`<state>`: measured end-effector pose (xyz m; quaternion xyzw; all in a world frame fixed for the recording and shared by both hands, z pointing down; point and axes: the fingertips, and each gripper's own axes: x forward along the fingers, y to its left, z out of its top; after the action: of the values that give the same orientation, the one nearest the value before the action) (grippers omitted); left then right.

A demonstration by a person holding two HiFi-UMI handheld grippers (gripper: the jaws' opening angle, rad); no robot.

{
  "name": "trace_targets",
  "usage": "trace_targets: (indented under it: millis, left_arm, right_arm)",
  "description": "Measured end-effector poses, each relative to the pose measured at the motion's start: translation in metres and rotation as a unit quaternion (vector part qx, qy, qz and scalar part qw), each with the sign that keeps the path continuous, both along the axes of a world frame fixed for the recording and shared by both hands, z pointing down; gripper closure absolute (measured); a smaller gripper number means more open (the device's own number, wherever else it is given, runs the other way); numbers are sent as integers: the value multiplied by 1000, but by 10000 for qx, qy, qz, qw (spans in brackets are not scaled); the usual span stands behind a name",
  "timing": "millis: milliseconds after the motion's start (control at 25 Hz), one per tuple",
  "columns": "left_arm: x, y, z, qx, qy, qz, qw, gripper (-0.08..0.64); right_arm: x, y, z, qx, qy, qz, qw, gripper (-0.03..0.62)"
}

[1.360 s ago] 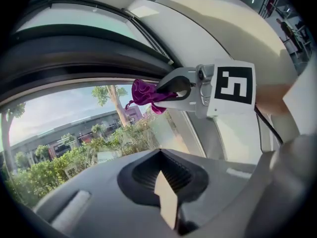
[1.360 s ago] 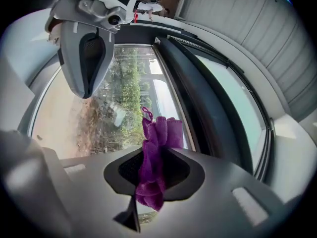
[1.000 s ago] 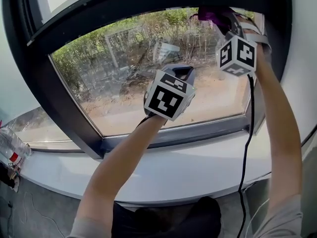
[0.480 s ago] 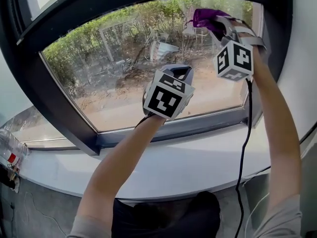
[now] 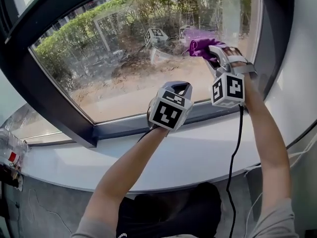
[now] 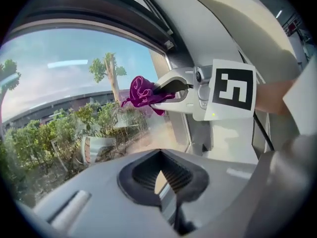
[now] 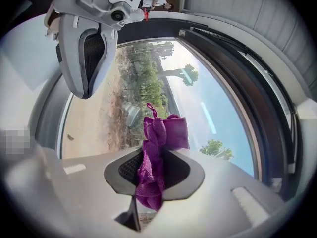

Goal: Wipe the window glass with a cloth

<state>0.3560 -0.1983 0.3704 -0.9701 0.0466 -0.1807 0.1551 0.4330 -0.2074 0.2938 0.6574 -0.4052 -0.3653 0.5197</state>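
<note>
A crumpled purple cloth [image 5: 199,46] is pressed against the window glass [image 5: 119,58] near its right side. My right gripper [image 5: 212,52] is shut on it. In the right gripper view the cloth [image 7: 157,155] bulges out above and below the closed jaws. My left gripper [image 5: 178,87] hangs lower, in front of the bottom of the pane, apart from the cloth. Its jaws [image 6: 159,178] are shut with nothing between them. From the left gripper view the cloth [image 6: 140,91] and the right gripper [image 6: 163,88] show up and to the right.
A thick black window frame [image 5: 59,100] surrounds the pane, with a white sill [image 5: 198,152] under it. A plastic bottle [image 5: 9,148] lies at the sill's far left. A black cable [image 5: 233,157] hangs from the right gripper. A white wall [image 5: 302,58] closes the right side.
The right gripper has dragged the purple cloth down the glass from the pane's top right corner to mid height. The left gripper has stayed near the bottom of the pane.
</note>
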Motion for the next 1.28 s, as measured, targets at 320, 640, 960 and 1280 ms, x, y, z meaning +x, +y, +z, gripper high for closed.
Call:
trace_targets:
  millis: [320,640,960,1280]
  left_arm:
    - [-8,-5,71,-379,-484,-125,9980,559]
    - [-24,-11,109,-490,-680,38,9965,558]
    - [-30,-27,133,-441,-704,268,9962,560]
    - [-33,-31,126,-420,-663,759,9940,560]
  right_arm:
    - [-4,-3,108,-492,-695,-43,9964,494]
    - [-11,-12,188,-860,-1033,-30,9909,494]
    - [-14,-18,249,-1625,-912,34,9825,494]
    - [-8,-20,303,-2980,-929,407,9492,496]
